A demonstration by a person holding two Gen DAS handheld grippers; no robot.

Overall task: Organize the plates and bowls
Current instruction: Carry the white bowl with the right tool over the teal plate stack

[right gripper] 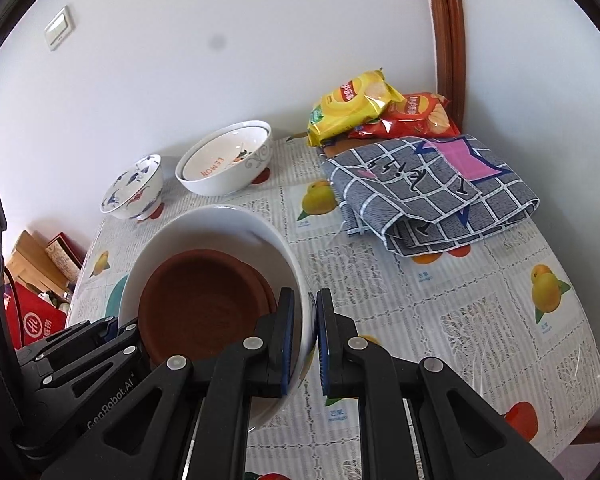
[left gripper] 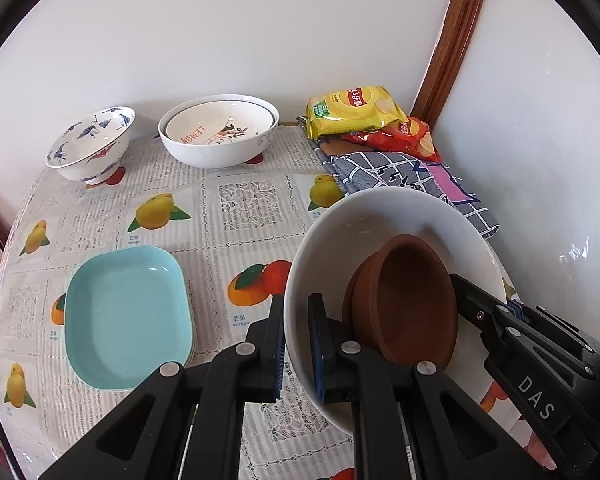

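A large white bowl (left gripper: pixel 396 216) holds two stacked brown clay dishes (left gripper: pixel 408 300). My left gripper (left gripper: pixel 296 344) is shut on its left rim. My right gripper (right gripper: pixel 304 340) is shut on its right rim, and the bowl (right gripper: pixel 220 224) with the brown dishes (right gripper: pixel 204 300) is tilted above the table. A light blue rectangular dish (left gripper: pixel 126 316) lies on the table to the left. At the back stand a blue-patterned bowl (left gripper: pixel 92 144) and nested white bowls with "LEMON" lettering (left gripper: pixel 220 132).
Yellow and red chip bags (left gripper: pixel 356 110) and a folded grey checked cloth (right gripper: pixel 432 188) lie at the back right near the wall and a wooden frame (left gripper: pixel 456 40). The fruit-print tablecloth (left gripper: pixel 236 216) covers the table. Boxes (right gripper: pixel 40 256) sit beyond the left edge.
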